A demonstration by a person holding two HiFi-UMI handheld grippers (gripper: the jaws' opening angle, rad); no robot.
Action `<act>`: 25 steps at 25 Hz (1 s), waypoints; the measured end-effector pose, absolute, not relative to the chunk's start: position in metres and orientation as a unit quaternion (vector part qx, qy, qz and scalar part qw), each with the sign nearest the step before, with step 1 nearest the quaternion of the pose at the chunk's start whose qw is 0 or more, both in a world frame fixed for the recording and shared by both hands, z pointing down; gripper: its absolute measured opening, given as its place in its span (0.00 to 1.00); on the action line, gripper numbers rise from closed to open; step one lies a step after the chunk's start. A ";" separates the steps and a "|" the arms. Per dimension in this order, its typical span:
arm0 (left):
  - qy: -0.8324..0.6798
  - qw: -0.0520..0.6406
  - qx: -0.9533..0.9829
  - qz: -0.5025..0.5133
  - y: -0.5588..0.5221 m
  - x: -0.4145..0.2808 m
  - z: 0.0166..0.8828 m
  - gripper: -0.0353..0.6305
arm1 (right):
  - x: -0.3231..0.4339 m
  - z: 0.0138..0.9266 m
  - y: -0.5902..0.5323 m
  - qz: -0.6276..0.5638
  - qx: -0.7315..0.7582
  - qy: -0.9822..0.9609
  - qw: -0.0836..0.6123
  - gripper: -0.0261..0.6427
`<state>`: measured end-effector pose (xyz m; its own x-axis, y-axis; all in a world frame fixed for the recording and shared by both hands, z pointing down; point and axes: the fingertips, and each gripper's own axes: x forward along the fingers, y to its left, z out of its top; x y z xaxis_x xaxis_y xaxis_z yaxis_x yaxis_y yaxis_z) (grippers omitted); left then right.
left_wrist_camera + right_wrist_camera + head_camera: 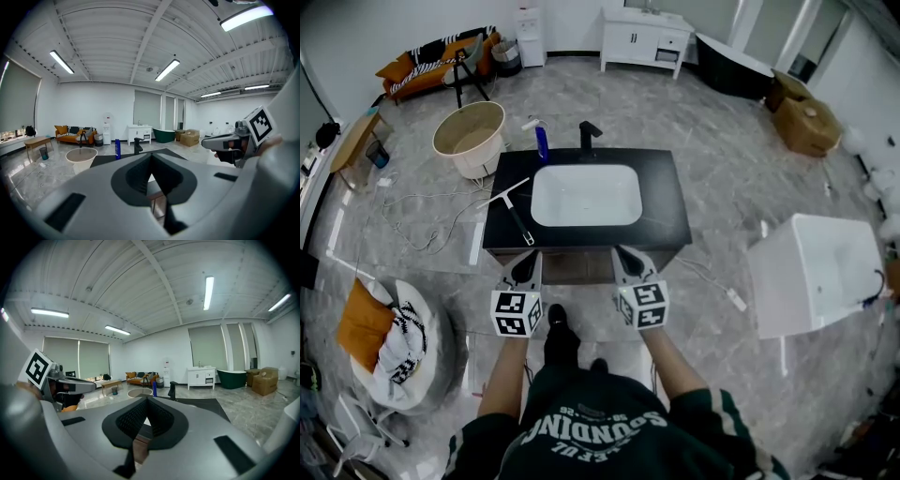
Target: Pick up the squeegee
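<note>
The squeegee lies on the left part of the black vanity counter, beside the white sink basin. It has a pale blade and a black handle that points toward the front edge. My left gripper hovers just in front of the counter's front edge, a little short of the handle's end, with its jaws shut and empty. My right gripper hangs level with it to the right, also shut on nothing. The squeegee is hidden in both gripper views behind the left gripper and the right gripper.
A blue bottle and a black faucet stand at the counter's back edge. A round beige tub sits on the floor at the back left, with cables left of the vanity. A white box-like unit stands at the right.
</note>
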<state>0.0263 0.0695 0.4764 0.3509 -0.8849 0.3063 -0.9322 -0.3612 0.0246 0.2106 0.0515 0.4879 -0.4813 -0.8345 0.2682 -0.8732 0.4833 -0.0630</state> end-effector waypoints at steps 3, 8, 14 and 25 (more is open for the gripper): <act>-0.550 0.096 0.820 0.121 0.051 0.026 0.477 0.06 | 0.207 0.487 0.034 0.095 0.502 -0.854 0.100 0.04; -0.544 0.102 0.824 0.118 0.014 0.016 0.486 0.06 | 0.191 0.495 0.004 0.094 0.501 -0.854 0.105 0.04; -0.532 0.113 0.831 0.120 -0.040 0.004 0.495 0.06 | 0.174 0.501 -0.042 0.102 0.507 -0.848 0.117 0.04; -0.498 0.123 0.848 0.130 -0.137 -0.038 0.501 0.06 | 0.124 0.503 -0.130 0.115 0.531 -0.830 0.127 0.04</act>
<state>-0.0385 -0.1367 0.5010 0.4700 -0.8136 0.3424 -0.8773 -0.4734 0.0794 0.1238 -0.1304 0.5033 -0.4043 -0.8520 0.3326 -0.9104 0.4099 -0.0567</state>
